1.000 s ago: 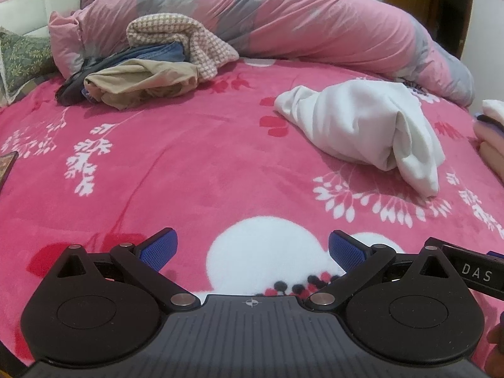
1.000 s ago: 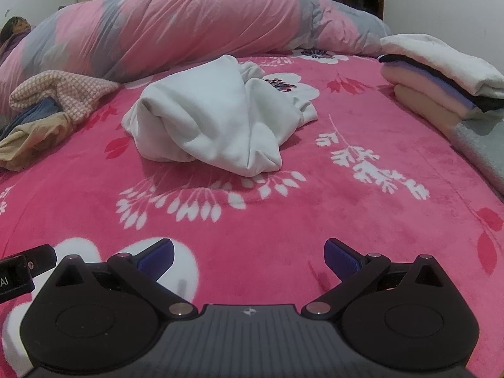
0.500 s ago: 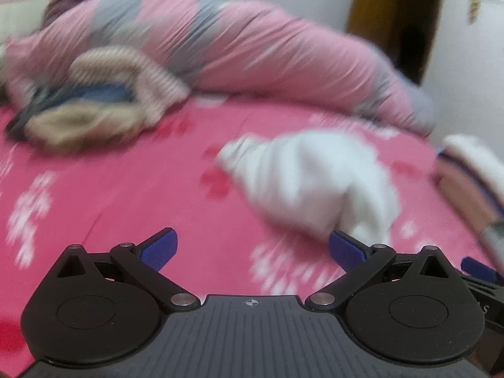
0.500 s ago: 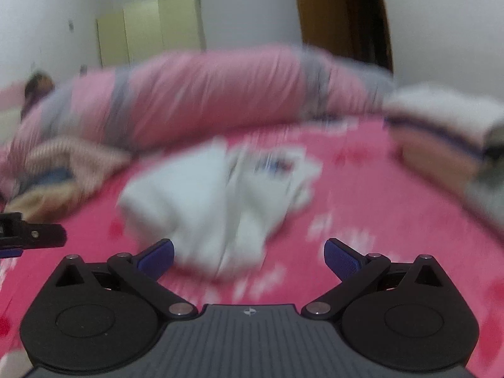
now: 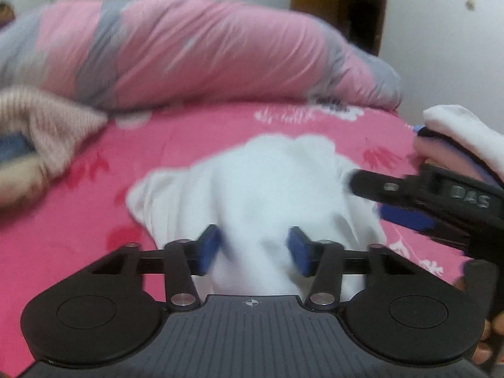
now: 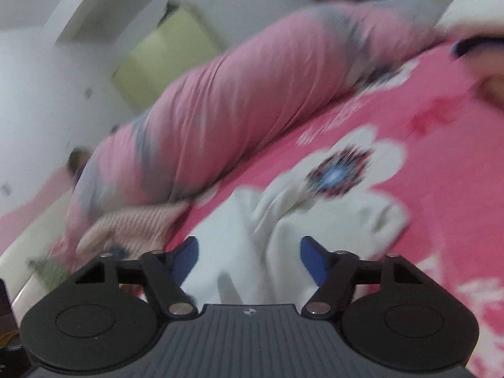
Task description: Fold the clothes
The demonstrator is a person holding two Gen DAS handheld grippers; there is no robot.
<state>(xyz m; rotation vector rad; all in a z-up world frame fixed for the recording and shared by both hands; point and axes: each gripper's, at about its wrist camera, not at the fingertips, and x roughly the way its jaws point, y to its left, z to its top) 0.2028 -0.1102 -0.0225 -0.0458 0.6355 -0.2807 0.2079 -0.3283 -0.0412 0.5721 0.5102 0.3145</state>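
garment: crumpled white garment (image 5: pixel 267 182) on pink bed (image 5: pixel 189 132)
left tool (image 5: pixel 253 249): jaws just closing, garment fold between pads, contact blurred
right tool (image 6: pixel 249 252): jaws just closing, straddling garment, grip unclear

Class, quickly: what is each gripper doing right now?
Left gripper: jaws just closing around the white garment; grip cannot be told.
Right gripper: closing too, white garment between its jaws, not yet pinched.
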